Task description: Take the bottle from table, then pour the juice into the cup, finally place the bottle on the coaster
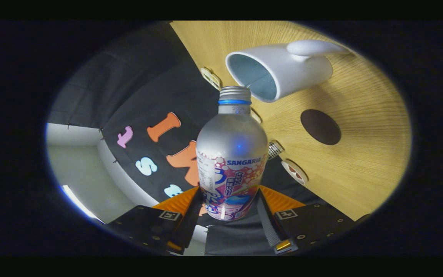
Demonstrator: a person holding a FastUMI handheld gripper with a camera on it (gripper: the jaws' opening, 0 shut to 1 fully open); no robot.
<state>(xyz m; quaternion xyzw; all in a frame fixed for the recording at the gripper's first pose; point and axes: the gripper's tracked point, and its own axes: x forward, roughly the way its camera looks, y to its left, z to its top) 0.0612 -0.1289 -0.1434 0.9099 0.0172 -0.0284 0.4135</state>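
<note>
A silver bottle (231, 154) with a pink and blue label and a threaded, uncapped neck sits between my two fingers, and my gripper (229, 200) is shut on its lower body. The whole view is rolled, so the bottle is tilted with its mouth pointing at the rim of a white mug (283, 69) with a pale blue inside. The mouth is just short of the mug's opening. The mug stands on the wooden table (360, 154). A dark brown round coaster (320, 127) lies on the table beside the mug, beyond the bottle.
Several small round fittings (294, 171) line the table's edge where it meets the black cloth wall. A metal spring-like piece (274, 149) shows just behind the bottle's shoulder. A pale wall and floor lie beyond the cloth.
</note>
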